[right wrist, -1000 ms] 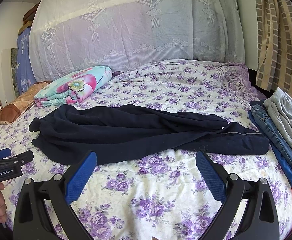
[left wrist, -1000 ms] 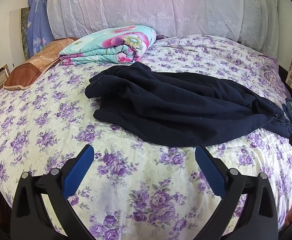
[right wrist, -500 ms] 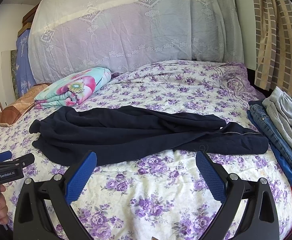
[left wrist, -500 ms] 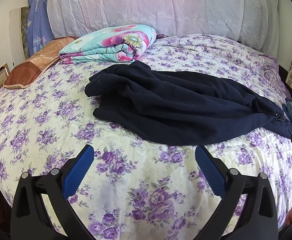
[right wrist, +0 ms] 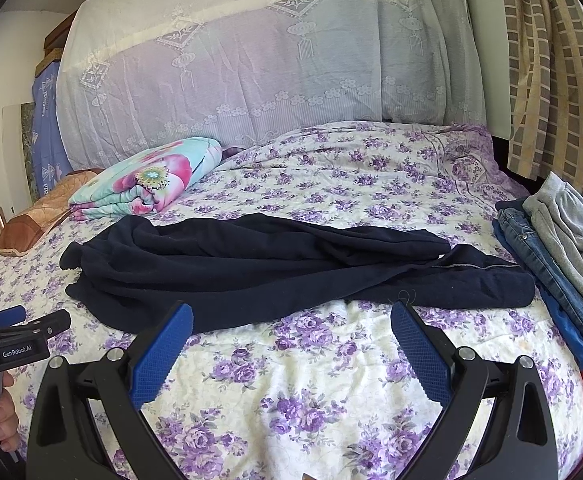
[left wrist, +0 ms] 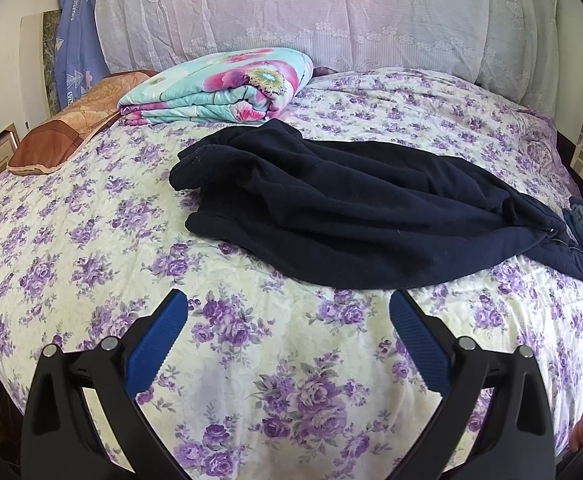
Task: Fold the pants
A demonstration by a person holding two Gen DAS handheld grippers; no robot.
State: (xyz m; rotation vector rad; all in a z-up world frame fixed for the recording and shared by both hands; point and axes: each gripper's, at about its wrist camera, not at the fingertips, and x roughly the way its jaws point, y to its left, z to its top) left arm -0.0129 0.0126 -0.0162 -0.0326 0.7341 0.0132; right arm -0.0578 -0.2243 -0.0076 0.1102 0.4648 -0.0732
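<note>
Over the last second you have brought both tools slightly nearer the bed [left wrist: 91, 264], and the dark pants [left wrist: 355, 208] sit a touch closer in both views, though nothing on them has shifted. They lie rumpled across the middle of the floral cover, legs bunched together. Your left tool [left wrist: 289, 330] and right tool [right wrist: 291, 340] both gape wide and hold nothing. So folding hasn't begun; you likely need to spread the pants flat first.
</note>
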